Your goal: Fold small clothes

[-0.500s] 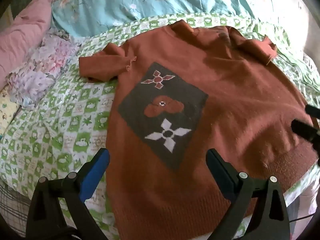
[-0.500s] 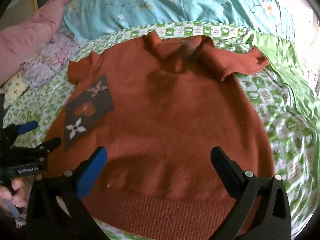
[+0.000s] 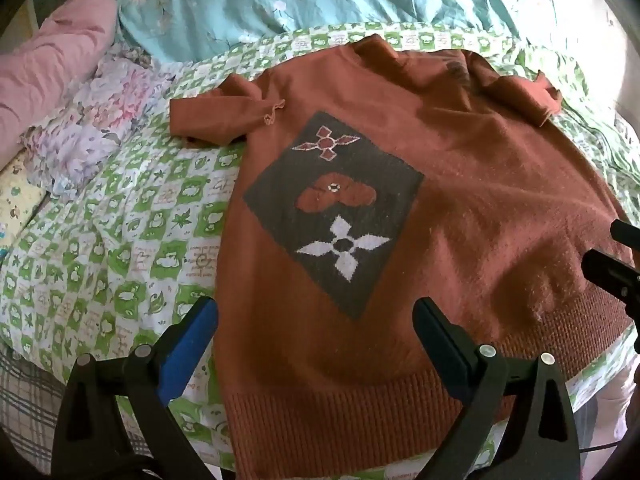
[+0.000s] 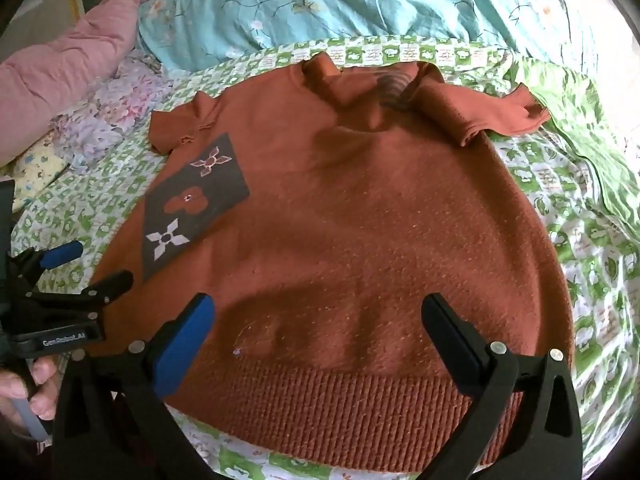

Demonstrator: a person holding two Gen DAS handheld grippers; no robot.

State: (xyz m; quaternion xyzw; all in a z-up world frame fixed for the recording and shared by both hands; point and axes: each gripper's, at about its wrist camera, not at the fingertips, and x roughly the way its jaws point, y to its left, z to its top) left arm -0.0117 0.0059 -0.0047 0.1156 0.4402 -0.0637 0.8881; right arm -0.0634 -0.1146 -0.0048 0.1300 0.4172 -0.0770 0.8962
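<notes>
A rust-brown knitted sweater (image 3: 460, 208) (image 4: 360, 220) lies spread flat on the bed, ribbed hem toward me, collar far away. A dark grey diamond patch (image 3: 340, 208) (image 4: 196, 204) with flower motifs sits on its left front. Both short sleeves are folded in near the shoulders. My left gripper (image 3: 316, 316) hovers open above the hem's left corner, nothing between its fingers. My right gripper (image 4: 320, 316) is open over the middle of the hem, also holding nothing. The left gripper (image 4: 88, 264) shows at the right wrist view's left edge, with a hand (image 4: 24, 388) on it.
The sweater rests on a green-and-white checked sheet (image 3: 120, 240) (image 4: 580, 240). A turquoise floral quilt (image 3: 320, 0) (image 4: 360, 0) lies behind it. A pink cushion (image 3: 48, 72) and floral cloth (image 3: 96, 128) lie at the left. A plain green cloth (image 4: 580, 120) is bunched at the right.
Both views have shifted slightly; the sweater lies as before. Both grippers stay open above the hem.
</notes>
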